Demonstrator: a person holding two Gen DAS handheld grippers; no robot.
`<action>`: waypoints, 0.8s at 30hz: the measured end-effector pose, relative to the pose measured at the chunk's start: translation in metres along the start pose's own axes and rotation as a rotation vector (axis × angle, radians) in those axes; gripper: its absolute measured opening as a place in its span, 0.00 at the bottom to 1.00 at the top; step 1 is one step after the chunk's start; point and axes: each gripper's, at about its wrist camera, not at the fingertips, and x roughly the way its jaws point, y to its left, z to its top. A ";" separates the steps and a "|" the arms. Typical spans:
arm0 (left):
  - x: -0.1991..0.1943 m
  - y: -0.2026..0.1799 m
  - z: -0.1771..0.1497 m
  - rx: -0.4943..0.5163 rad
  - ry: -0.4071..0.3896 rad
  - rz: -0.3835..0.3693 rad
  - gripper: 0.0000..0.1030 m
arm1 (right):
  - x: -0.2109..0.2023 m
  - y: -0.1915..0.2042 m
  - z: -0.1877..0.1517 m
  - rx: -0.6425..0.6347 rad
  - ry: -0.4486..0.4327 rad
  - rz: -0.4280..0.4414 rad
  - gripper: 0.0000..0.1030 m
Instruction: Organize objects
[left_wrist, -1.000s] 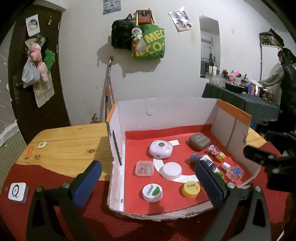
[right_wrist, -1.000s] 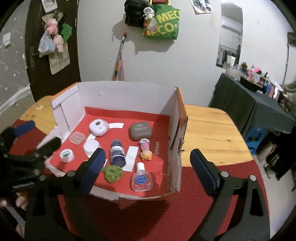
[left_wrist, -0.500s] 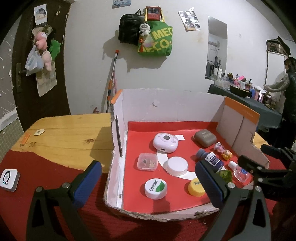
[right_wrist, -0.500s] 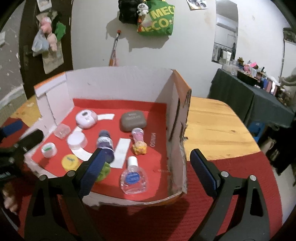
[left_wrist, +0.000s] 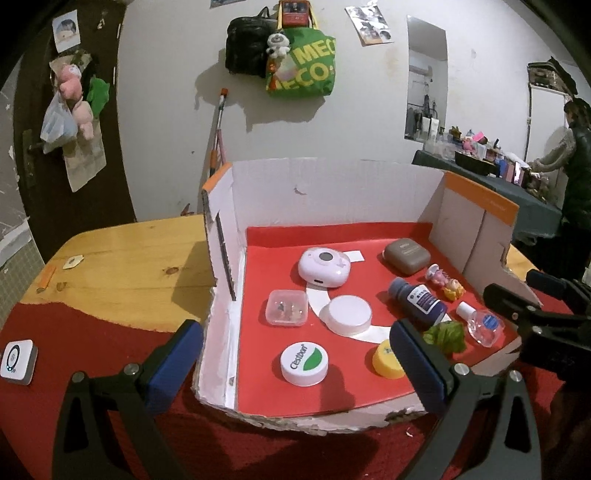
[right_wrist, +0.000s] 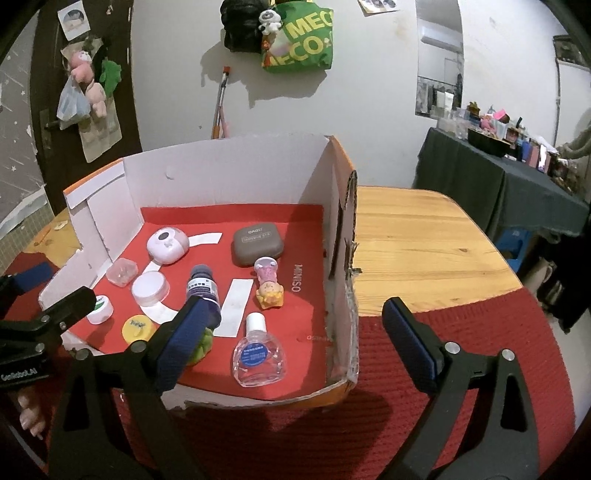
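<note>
Gaping empty, both grippers' blue padded fingers (left_wrist: 177, 363) (right_wrist: 410, 341) before cardboard box (left_wrist: 332, 184) of rounded plastic containers.

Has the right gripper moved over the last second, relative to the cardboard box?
Yes. The right gripper has shifted toward the cardboard box's right wall, now straddling it.

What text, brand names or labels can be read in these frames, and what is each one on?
"Cestbon": white cap with a green swoosh.
"MEC" over "ECO": green tote bag on the wall, partly hidden.
"MINISO": red liner of the cardboard box, read sideways.
Brown case, dark blue bottle, clear dropper bottle, yellow cap: printing too small or blurred to read.
</note>
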 end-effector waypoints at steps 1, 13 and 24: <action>0.000 0.001 0.000 -0.003 0.001 -0.001 1.00 | -0.001 0.000 0.000 -0.001 -0.003 -0.002 0.94; -0.001 0.003 -0.001 -0.009 -0.004 0.003 1.00 | -0.004 0.001 -0.001 -0.006 -0.017 0.005 0.99; -0.002 0.005 0.000 -0.014 -0.008 0.003 1.00 | -0.004 0.001 0.000 0.002 -0.008 0.006 0.99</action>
